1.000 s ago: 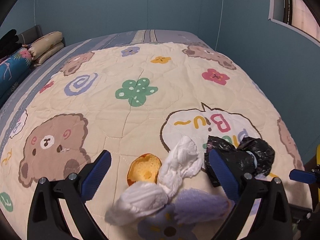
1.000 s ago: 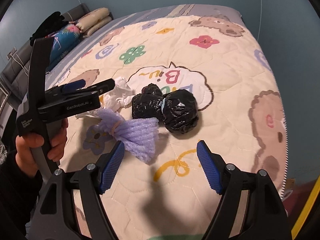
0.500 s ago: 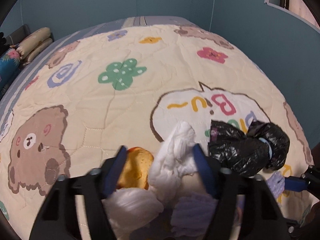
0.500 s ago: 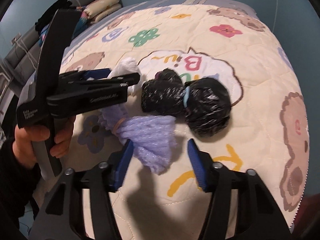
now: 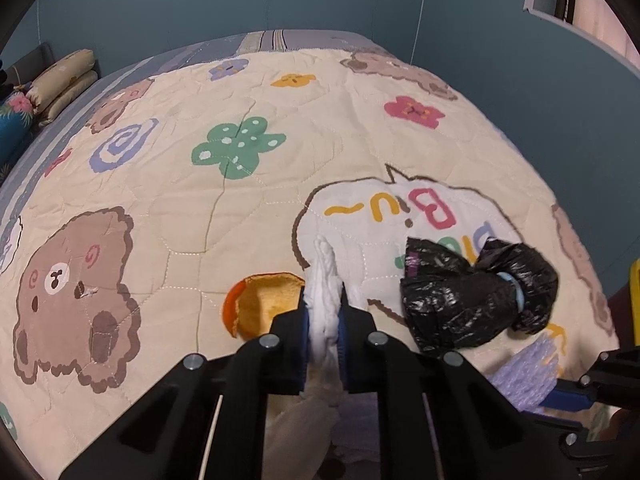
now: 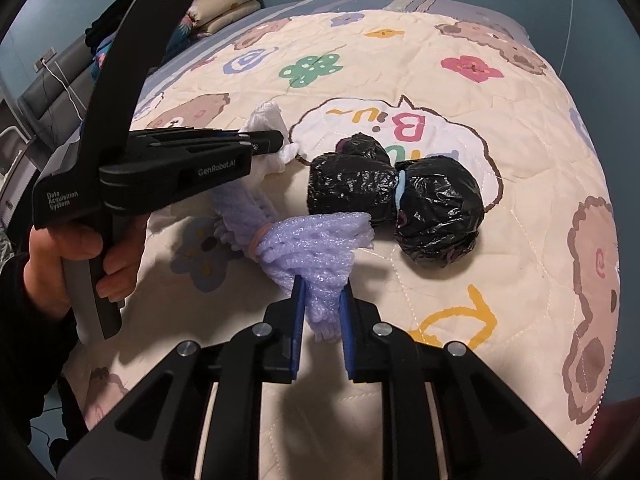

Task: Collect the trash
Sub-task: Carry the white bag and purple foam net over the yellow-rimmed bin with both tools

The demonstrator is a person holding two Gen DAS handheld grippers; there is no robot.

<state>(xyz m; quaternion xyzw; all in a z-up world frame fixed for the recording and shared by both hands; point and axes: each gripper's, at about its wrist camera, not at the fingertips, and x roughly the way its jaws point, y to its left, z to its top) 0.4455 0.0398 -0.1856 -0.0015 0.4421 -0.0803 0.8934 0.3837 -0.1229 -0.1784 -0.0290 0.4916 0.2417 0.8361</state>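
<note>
My left gripper (image 5: 324,320) is shut on a white crumpled tissue wad (image 5: 325,276) lying on the bed quilt (image 5: 200,208); it also shows in the right wrist view (image 6: 264,118). My right gripper (image 6: 322,312) is shut on the end of a purple foam net bundle (image 6: 316,244), whose tip shows in the left wrist view (image 5: 528,372). A black plastic bag bundle tied with a blue band (image 5: 476,300) lies beside both, untouched, and also shows in the right wrist view (image 6: 396,196). An orange peel piece (image 5: 260,304) lies left of the tissue.
Folded pillows (image 5: 60,80) lie at the far left of the bed. A blue wall (image 5: 520,92) runs close along the bed's right side. The left gripper body and the hand holding it (image 6: 92,248) fill the left of the right wrist view.
Both grippers moved forward and closed: the left one from open onto the white tissue, the right one from open onto the purple foam net.
</note>
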